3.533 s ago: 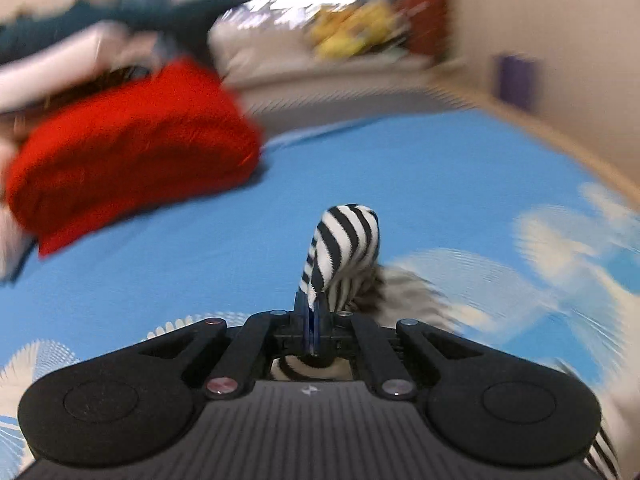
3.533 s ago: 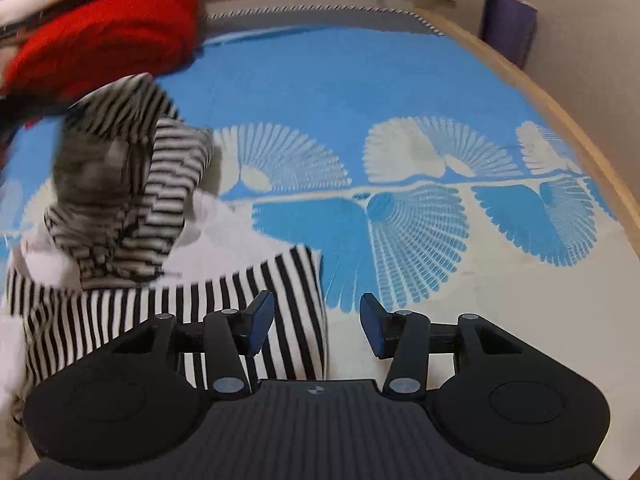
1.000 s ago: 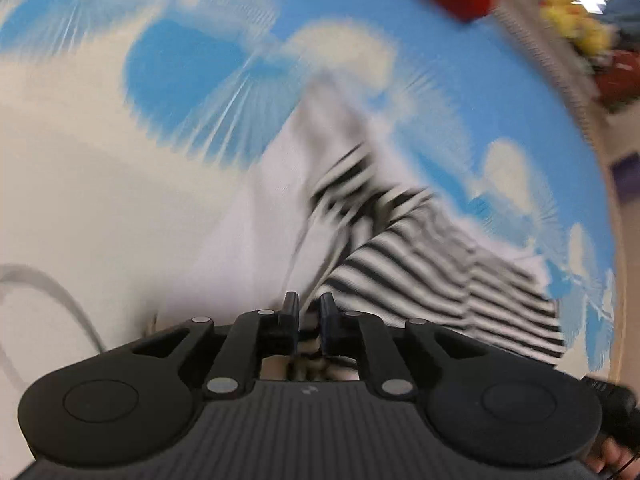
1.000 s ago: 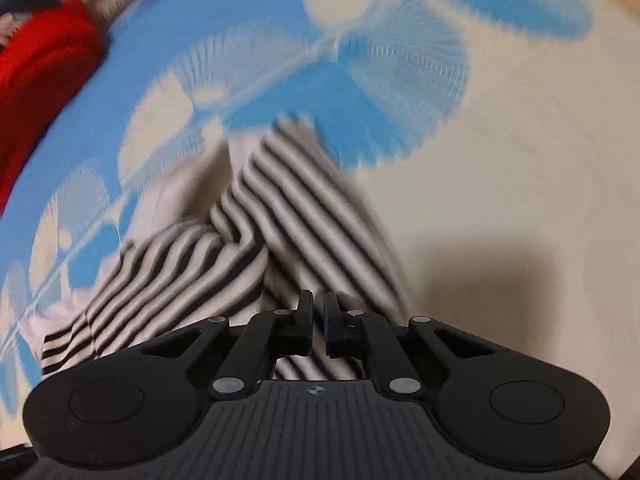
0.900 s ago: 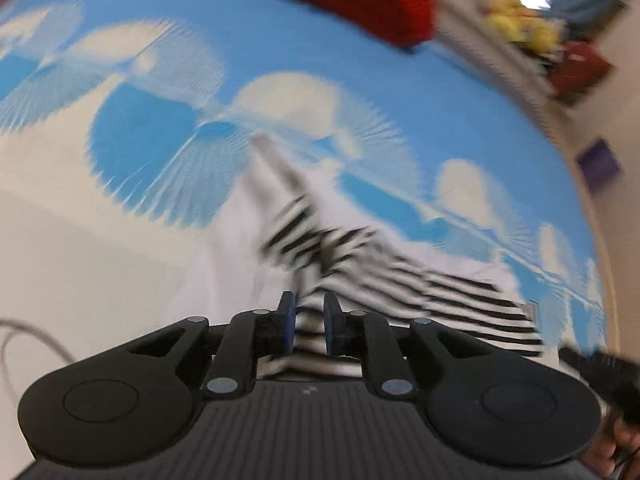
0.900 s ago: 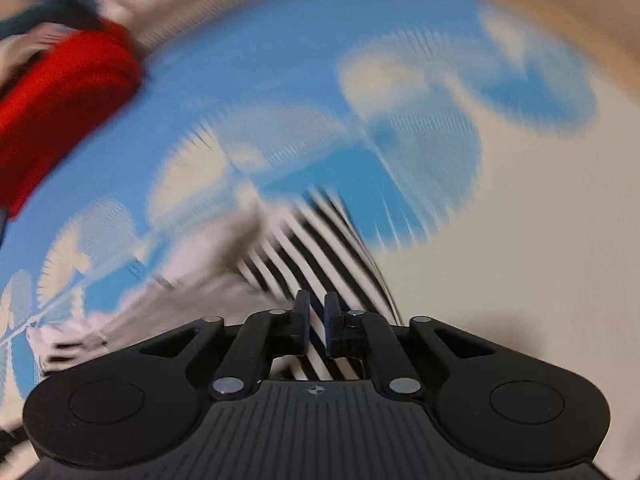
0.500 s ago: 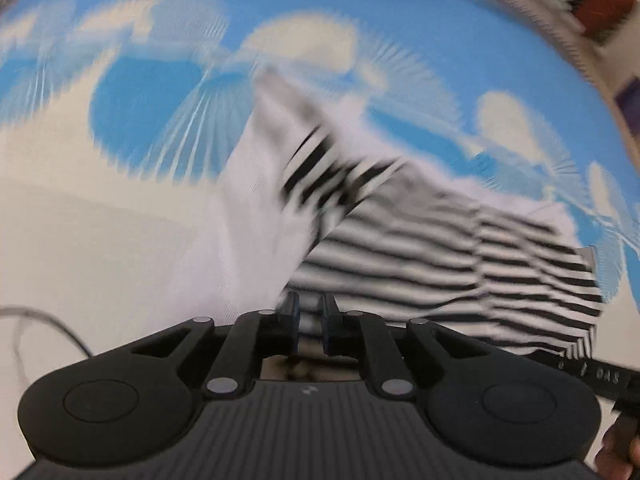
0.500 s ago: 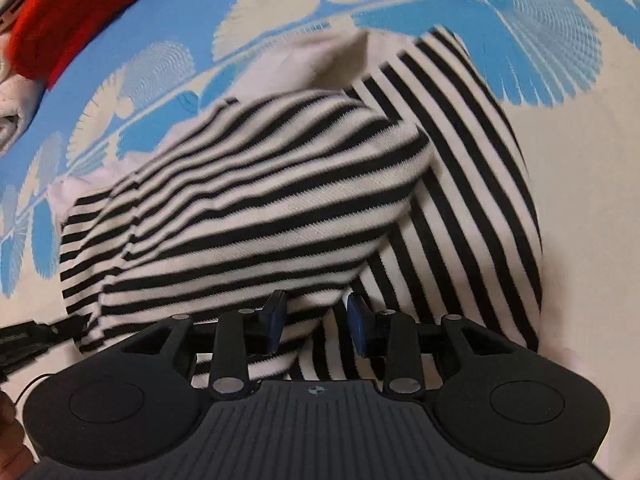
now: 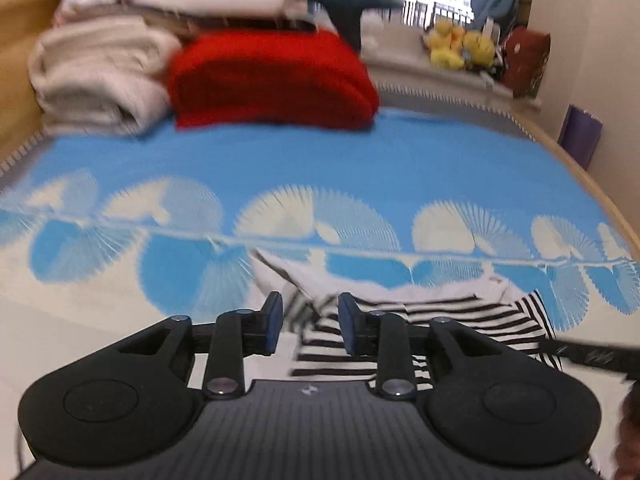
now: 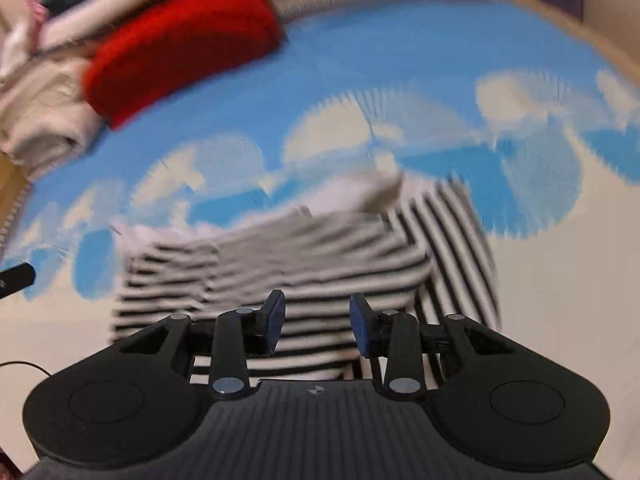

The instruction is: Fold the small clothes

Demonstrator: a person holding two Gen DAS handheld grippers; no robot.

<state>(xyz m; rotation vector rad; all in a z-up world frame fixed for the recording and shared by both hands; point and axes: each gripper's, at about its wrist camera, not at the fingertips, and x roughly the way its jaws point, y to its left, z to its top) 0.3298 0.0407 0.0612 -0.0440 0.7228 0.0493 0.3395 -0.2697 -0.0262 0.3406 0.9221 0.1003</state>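
The striped garment [image 10: 304,268] lies on the bed [image 10: 560,320], long axis crosswise, directly ahead of the right tool [image 10: 318,322] (parted, empty) and rightward of the equally empty, parted left tool [image 9: 310,322].

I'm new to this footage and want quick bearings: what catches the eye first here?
The black-and-white striped garment lies partly folded on the blue fan-patterned bedspread, just ahead of both open tools. Behind it, a bright red folded blanket sits at the far end beside a cream one.
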